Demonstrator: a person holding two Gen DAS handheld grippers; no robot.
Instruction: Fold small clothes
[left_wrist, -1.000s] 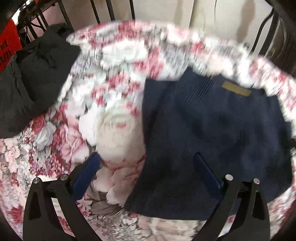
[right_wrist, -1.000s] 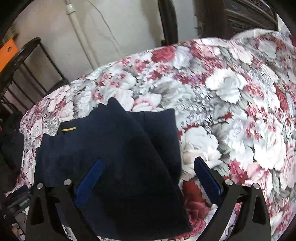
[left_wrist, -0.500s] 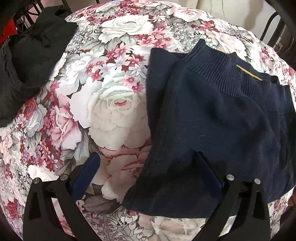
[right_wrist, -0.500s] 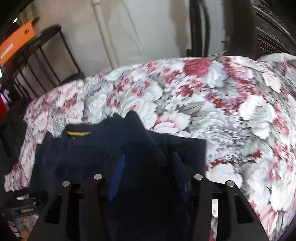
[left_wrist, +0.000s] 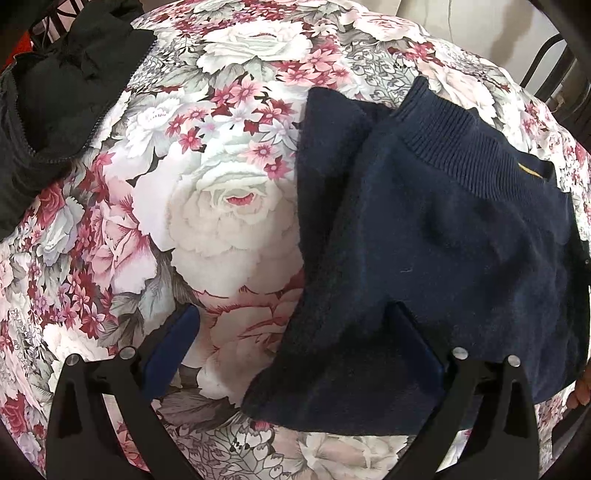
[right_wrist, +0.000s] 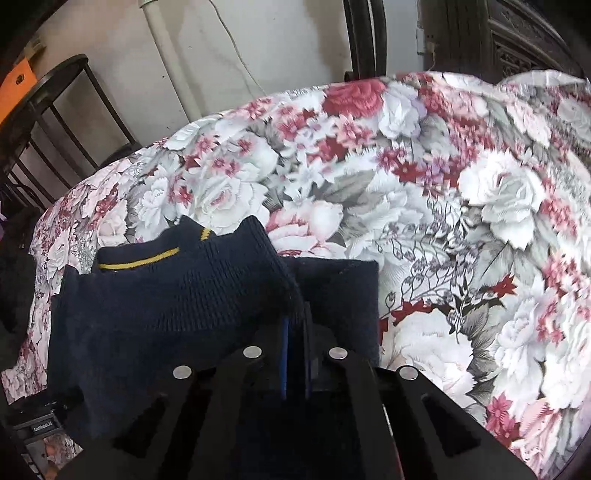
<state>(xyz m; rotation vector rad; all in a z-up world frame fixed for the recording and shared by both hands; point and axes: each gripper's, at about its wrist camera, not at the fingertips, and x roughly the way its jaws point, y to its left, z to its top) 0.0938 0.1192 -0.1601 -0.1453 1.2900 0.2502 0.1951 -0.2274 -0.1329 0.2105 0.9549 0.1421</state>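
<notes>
On floral cloth: ribbed navy knit, right claw pinching.

Even soft indoor light, no glare; floral tablecloth bright and sharp at centre, fisheye bend and dark vignette at frame edges; navy sweater underexposed, knit detail mostly lost; right wrist view slightly motion-blurred on the cloth's far right side

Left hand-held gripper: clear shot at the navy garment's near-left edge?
Probably yes. The left hand-held gripper is open, already straddling the navy garment edge; nothing lies between them on the floral cloth.
</notes>
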